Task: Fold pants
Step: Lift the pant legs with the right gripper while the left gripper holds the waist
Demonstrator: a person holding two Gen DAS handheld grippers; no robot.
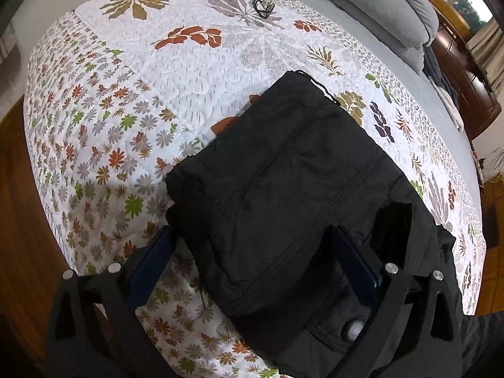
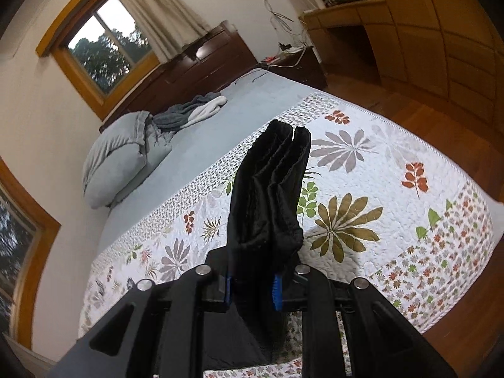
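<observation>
Left wrist view: left claw [image 1: 252, 252] spread wide, straddling folded pants [image 1: 283, 176] on bed [image 1: 126, 94]. Right claw [image 2: 252, 286] clamps stacked layers, likely holding fold together for final placement.

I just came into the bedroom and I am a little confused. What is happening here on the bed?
A person is folding black pants on a bed covered with a floral quilt, using a hand-held tool in each hand. The right tool is shut on a thick bundle of folded layers of the pants. The left tool is open, its fingers standing on either side of the folded stack, not gripping it. A pair of glasses lies farther away on the quilt.
</observation>
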